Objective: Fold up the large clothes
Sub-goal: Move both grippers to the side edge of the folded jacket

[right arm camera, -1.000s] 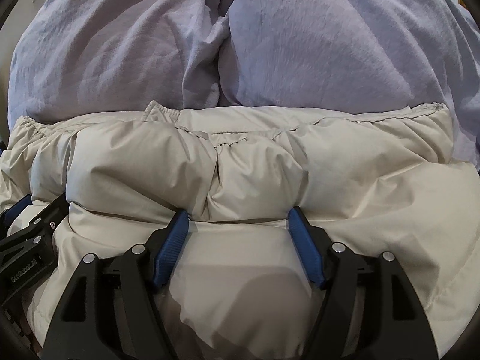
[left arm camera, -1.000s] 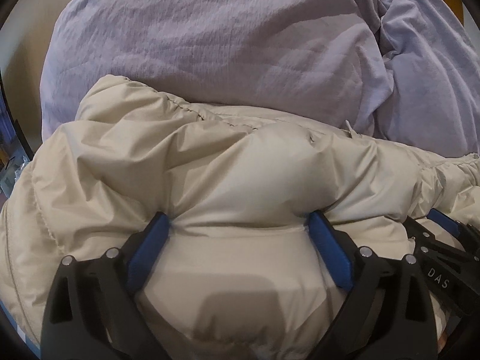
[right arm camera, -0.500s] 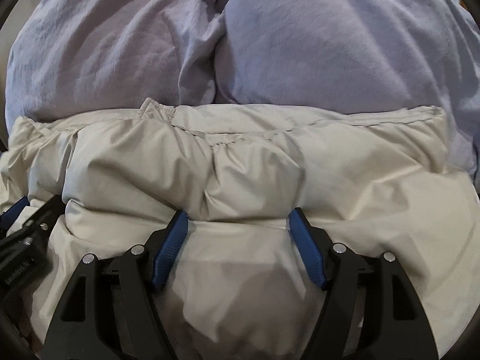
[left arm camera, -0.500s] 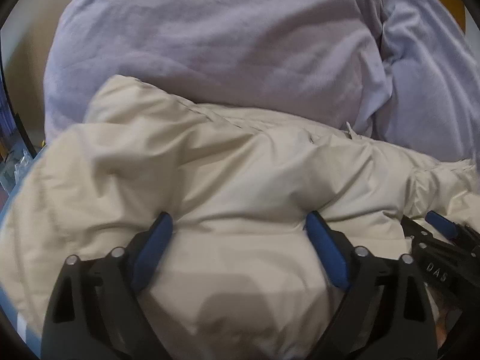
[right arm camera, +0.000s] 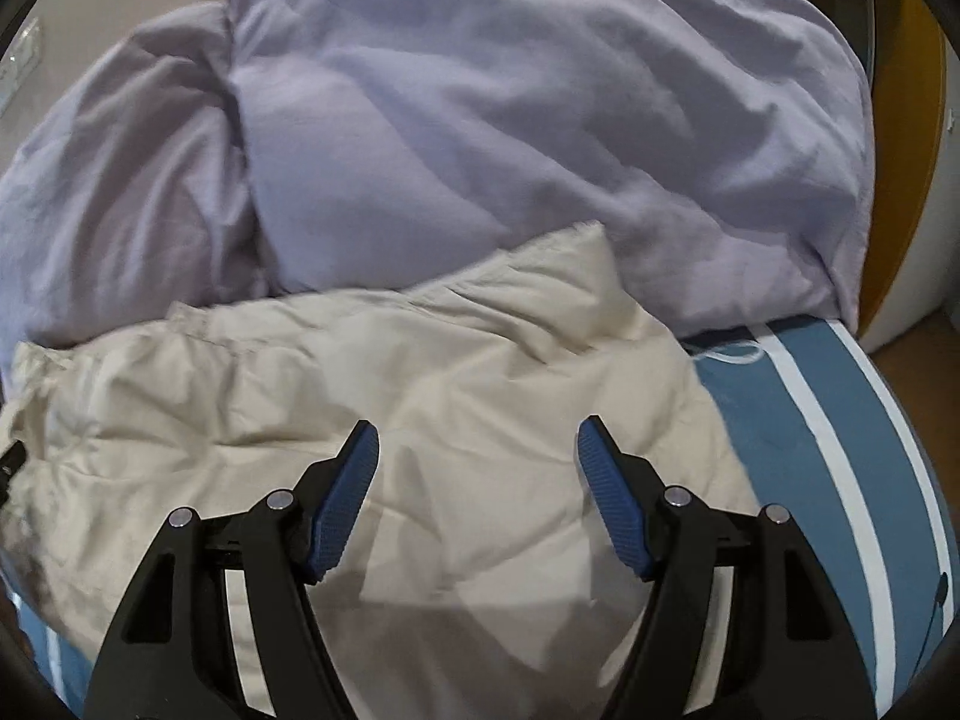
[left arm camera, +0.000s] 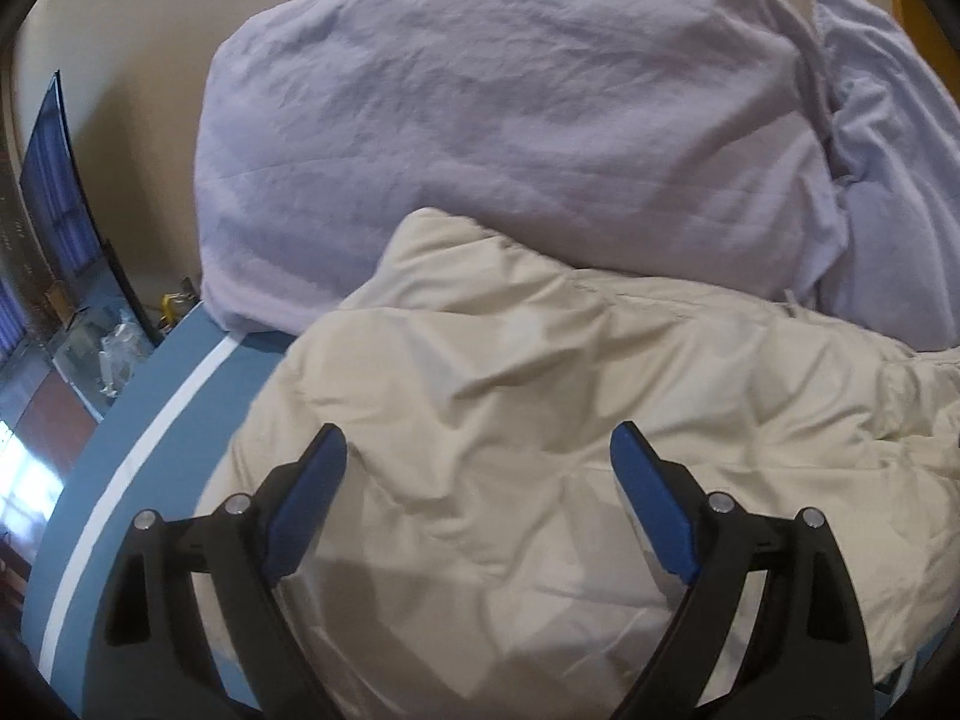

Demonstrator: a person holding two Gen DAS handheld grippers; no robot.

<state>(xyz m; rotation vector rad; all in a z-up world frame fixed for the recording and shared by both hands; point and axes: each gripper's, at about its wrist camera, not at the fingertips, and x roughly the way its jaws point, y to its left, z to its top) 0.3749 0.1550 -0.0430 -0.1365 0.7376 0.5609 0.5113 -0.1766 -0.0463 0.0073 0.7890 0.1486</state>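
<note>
A cream padded jacket [left arm camera: 540,390] lies folded on the bed, its far edge against lilac bedding. My left gripper [left arm camera: 477,438] hovers over the jacket's left part, open, with its blue pads clear of the fabric. In the right wrist view the same jacket [right arm camera: 360,390] spreads under my right gripper [right arm camera: 478,432], which is open too, nothing pinched between its pads. The jacket's right edge ends short of the blue sheet.
Bulky lilac bedding [left arm camera: 510,120] [right arm camera: 540,150] is heaped behind the jacket. A blue sheet with a white stripe [left arm camera: 150,420] [right arm camera: 810,450] shows on both sides. A dark screen [left arm camera: 54,192] stands at the far left, an orange door frame [right arm camera: 900,120] at the far right.
Both grippers drew back and rose off the jacket; the puffed fabric their pads pressed is free and lies flatter. More blue sheet shows, and each gripper has left the other's view.
</note>
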